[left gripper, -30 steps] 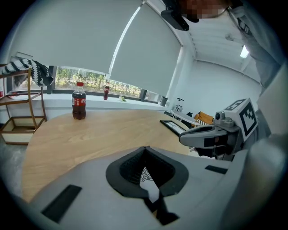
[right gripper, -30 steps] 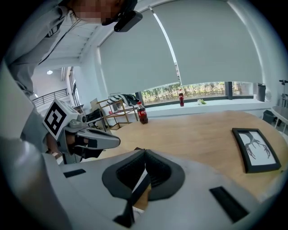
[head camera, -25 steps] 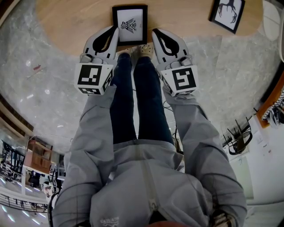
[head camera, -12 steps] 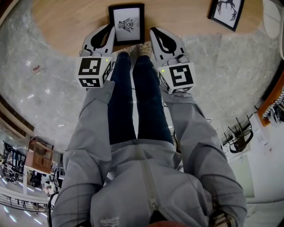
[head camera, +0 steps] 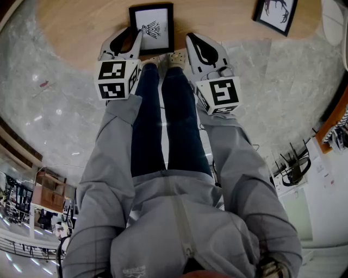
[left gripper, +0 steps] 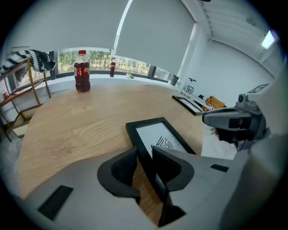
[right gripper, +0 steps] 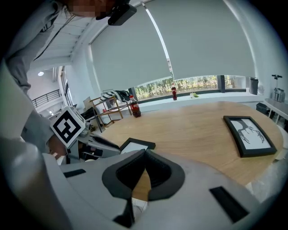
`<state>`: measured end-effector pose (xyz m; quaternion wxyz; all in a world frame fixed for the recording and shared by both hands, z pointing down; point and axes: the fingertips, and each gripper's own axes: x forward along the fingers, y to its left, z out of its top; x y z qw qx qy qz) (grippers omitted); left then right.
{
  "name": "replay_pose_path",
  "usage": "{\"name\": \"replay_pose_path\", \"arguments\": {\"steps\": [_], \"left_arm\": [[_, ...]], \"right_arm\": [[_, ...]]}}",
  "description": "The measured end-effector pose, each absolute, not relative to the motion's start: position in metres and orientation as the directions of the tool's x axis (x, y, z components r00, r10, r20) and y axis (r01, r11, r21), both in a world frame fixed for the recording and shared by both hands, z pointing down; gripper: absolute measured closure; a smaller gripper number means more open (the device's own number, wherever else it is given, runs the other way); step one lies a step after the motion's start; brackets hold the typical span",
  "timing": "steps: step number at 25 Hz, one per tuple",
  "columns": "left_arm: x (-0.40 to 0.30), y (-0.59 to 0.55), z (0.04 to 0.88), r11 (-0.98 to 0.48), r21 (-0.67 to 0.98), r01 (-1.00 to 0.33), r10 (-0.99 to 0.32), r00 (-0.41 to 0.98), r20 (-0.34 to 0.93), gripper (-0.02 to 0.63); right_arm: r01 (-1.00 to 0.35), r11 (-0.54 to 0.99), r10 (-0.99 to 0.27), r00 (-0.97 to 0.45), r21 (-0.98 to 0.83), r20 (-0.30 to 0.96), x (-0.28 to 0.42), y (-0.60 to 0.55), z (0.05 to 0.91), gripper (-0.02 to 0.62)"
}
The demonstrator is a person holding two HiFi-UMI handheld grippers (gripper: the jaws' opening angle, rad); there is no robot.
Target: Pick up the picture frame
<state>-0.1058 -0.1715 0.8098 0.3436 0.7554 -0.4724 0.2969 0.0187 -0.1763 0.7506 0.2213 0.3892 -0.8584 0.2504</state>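
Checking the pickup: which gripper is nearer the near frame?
Left. Left gripper, jaws just opened, straddles the frame edge; right gripper hangs shut beside it, apart.

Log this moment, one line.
stage: pre-grasp | picture frame: flat on table | left hand-held gripper: jaws just opened, straddling its edge | right hand-held gripper: shut, empty

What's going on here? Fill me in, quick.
A person stands at a wooden table with a claw in each hand. The left claw has just been opening, and its jaws now straddle an edge of the near picture frame, not clamped yet. The right claw is shut and empty beside it. A second frame lies untouched farther right.
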Motion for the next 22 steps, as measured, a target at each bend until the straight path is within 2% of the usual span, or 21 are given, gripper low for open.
{"name": "replay_pose_path", "arguments": {"steps": [13, 22], "left_arm": [[-0.071, -0.154, 0.814, -0.353, 0.217, -0.910, -0.479, 0.375, 0.794, 0.500], [-0.047, -0.144, 0.814, -0.368, 0.216, -0.904, -0.457, 0.378, 0.805, 0.502]], "right_arm": [[-0.801, 0.515, -0.543, -0.579, -0.304, 0.608, 0.051, -0.148, 0.769, 0.563], [-0.747, 0.419, -0.468, -0.665, -0.516, 0.582, 0.063, -0.121, 0.792, 0.560]]}}
